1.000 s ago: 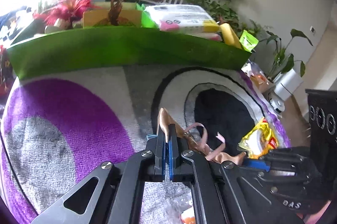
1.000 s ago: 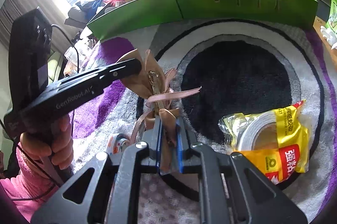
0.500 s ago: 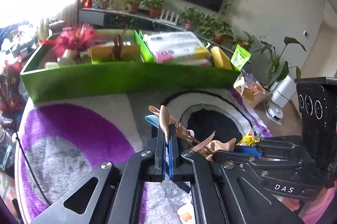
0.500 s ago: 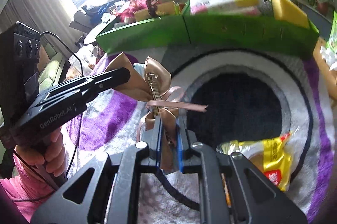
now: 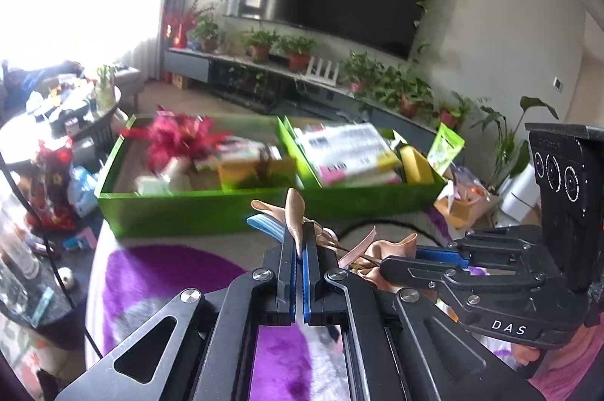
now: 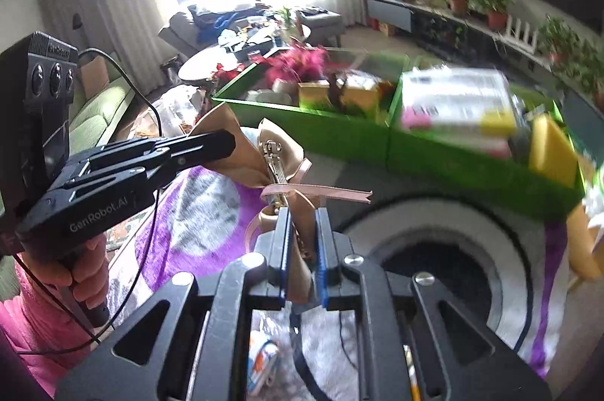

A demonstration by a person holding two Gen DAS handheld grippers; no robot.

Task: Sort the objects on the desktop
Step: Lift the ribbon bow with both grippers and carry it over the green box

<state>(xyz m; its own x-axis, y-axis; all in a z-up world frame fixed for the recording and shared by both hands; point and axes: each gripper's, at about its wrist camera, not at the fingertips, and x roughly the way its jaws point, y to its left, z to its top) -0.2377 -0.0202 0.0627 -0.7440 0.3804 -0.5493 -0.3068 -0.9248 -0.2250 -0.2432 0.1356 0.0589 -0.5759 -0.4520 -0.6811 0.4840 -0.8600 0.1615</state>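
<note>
A round rug (image 6: 445, 231) with purple, grey, white and black rings covers the work surface, and its black centre and the pale rings around it lie bare to the right of the grippers, giving open room there. Along the rug's far edge stand two green trays side by side, their near walls forming one long low barrier: the left green tray (image 5: 181, 208) holds a red artificial flower (image 5: 177, 137) and a yellow box (image 6: 355, 93), the right green tray (image 6: 453, 155) holds a large white printed pack (image 6: 453, 95) and a yellow sponge (image 6: 547, 148) at its right end. Past the rug's left edge a cluttered round side table (image 5: 56, 106) stands close by. Above the rug, short of the tray walls, a champagne satin bow hair clip (image 6: 279, 159) hangs between the two tools. The left gripper (image 5: 298, 242) is pressed together on a thin loop of the bow's fabric, while the right gripper (image 6: 302, 238) is clamped on the other loop, its blue pads (image 6: 321, 250) kept slightly apart by the folded satin. The clip's metal bar faces the right wrist camera, and a thin ribbon tail (image 6: 339, 191) sticks out to the right, clear of everything. A hand (image 6: 87, 272) in a pink sleeve grips the left tool's handle.
</note>
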